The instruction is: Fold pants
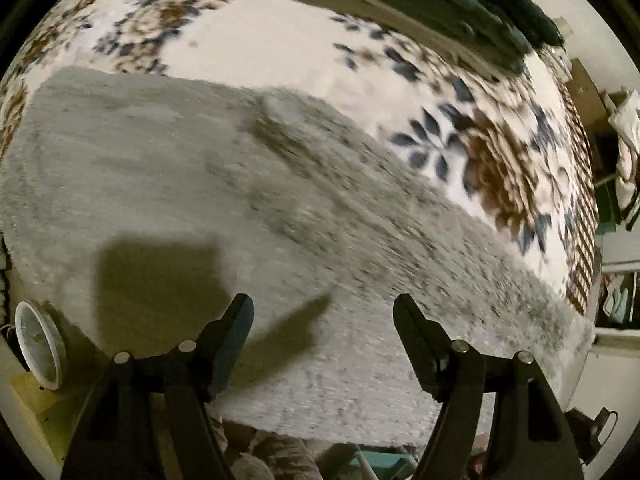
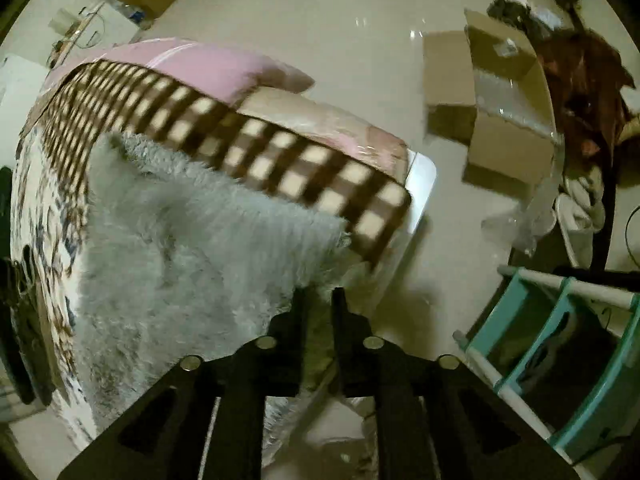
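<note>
Grey fuzzy pants lie spread flat on a floral blanket on the bed. My left gripper is open and empty, hovering just above the pants' near part. In the right wrist view the pants hang toward the bed's corner. My right gripper is nearly closed at their fluffy edge, near the bed's corner; the jaws stand a narrow gap apart, with fabric at the left finger. Whether fabric is pinched is unclear.
A checkered blanket border and pink bedding cover the bed's end. Cardboard boxes stand on the tiled floor. A teal rack stands at the right. Dark folded clothes lie at the bed's far side. A white cup sits at the left.
</note>
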A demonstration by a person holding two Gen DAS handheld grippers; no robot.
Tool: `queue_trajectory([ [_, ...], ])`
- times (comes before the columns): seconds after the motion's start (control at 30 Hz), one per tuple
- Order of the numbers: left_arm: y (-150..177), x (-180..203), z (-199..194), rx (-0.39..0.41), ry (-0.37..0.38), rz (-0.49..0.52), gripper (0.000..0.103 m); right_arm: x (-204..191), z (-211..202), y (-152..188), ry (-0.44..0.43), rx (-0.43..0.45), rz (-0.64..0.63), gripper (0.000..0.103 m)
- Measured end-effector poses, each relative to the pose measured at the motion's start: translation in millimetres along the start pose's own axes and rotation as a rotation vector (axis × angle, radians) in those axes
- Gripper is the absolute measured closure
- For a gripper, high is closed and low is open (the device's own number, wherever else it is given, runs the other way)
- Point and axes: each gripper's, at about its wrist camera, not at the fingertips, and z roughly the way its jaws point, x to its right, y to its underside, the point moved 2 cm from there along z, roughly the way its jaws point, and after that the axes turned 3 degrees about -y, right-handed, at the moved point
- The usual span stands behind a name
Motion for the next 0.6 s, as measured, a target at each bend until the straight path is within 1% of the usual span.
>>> queue_trajectory([
  [0.07,2.2,6.9,0.8,-0.006,0.002,0.011,0.032,-1.1,-0.7,1.1,-0.092,-0.002,0.009,0.045],
  [0.13,4.5,9.0,0.9,-0.014,-0.004,0.024,0.032,-3.6,3.8,5.6,-0.134,-0.024,0.014,0.043],
  [0.2,5.6,9.0,1.8,-0.022,-0.009,0.024,0.032,-10.9,20.9,14.8,-0.137,-0.068,0.029,0.043],
  [0.23,6.4,6.4,0.9,-0.025,-0.013,0.020,0.032,-13.6,28.6,18.1,-0.137,-0.076,0.038,0.044],
  [0.3,6.6,1.9,-0.7,-0.023,-0.016,0.011,0.032,-18.2,35.0,22.5,-0.092,-0.047,0.039,0.097],
  [0.37,7.1,-5.7,-3.7,-0.016,-0.018,0.003,0.032,-20.8,31.4,26.0,0.022,0.014,0.007,0.097],
  [0.4,7.4,-12.0,-5.0,-0.012,-0.020,-0.005,0.032,-18.9,32.3,25.3,0.078,0.011,-0.010,0.097],
  [0.43,7.0,-17.3,-5.3,-0.011,-0.015,-0.016,0.032,-15.3,37.0,25.7,0.114,-0.027,-0.011,0.097],
  [0.47,6.4,-26.8,-5.0,-0.015,-0.014,-0.034,0.032,-17.4,39.0,26.9,0.129,-0.059,-0.026,0.096],
  [0.5,4.8,-33.2,-4.5,-0.021,-0.019,-0.046,0.032,-25.5,36.5,29.3,0.149,-0.076,-0.063,0.091],
  [0.53,2.0,-43.0,-4.9,-0.022,-0.024,-0.062,0.032,-46.3,24.9,34.6,0.200,-0.066,-0.154,0.085],
  [0.57,-0.2,-52.5,-6.5,-0.015,-0.031,-0.076,0.032,-65.8,15.1,40.3,0.241,-0.048,-0.221,0.065],
  [0.6,-2.7,-60.3,-8.2,-0.004,-0.041,-0.084,0.032,-86.3,3.0,47.1,0.259,-0.020,-0.281,0.048],
])
